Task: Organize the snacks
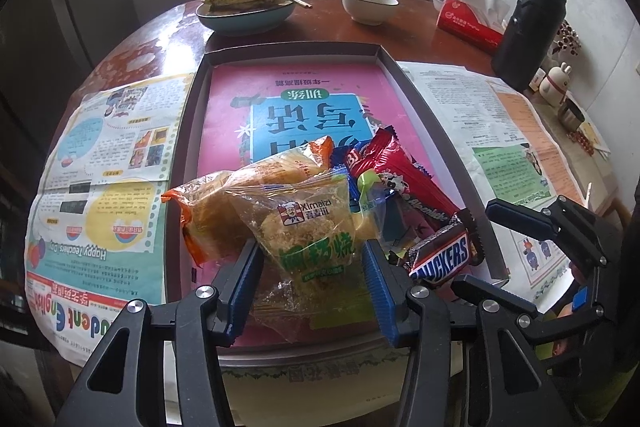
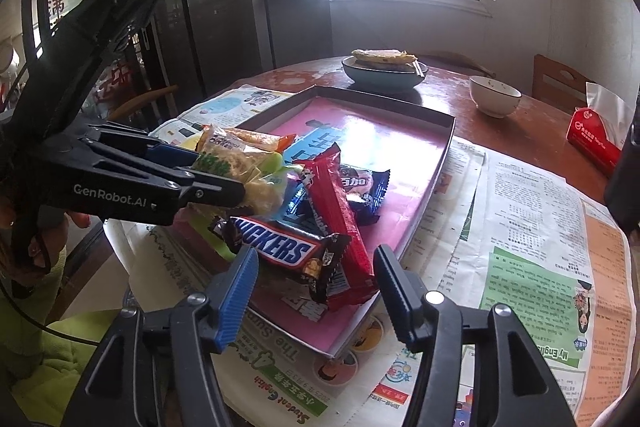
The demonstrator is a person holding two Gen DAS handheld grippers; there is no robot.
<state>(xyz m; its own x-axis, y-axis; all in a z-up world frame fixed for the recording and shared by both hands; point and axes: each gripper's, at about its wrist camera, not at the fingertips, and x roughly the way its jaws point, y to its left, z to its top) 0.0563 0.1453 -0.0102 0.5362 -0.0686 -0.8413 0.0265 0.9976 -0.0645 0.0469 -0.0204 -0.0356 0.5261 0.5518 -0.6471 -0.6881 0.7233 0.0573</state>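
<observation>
- At the near left corner of the shallow box lid (image 1: 384,51), the left tongs (image 1: 310,267) were clenched on the clear pork-floss cake packet (image 1: 308,223); the slippery film was pinched only near its lower end, so it could slide out or drag the orange-ended bread packet (image 1: 224,199) beneath it over the low rim.
- In the middle of the heap, the red wafer bar (image 2: 336,219) lay slanted across the blue cookie packet (image 2: 366,187) and partly over the Snickers bar (image 2: 280,247); pulling any one would likely shift the others.
- To the right, the right tongs (image 2: 316,279) stood released, their pads straddling the Snickers end without pressing it; closing there risked also catching the wafer bar's tail.
- The lid rested on loose newspaper (image 2: 532,227) over the table (image 1: 328,23), so a sideways tug might slide the whole lid.
- Both tongs worked close together; they could knock one another.
</observation>
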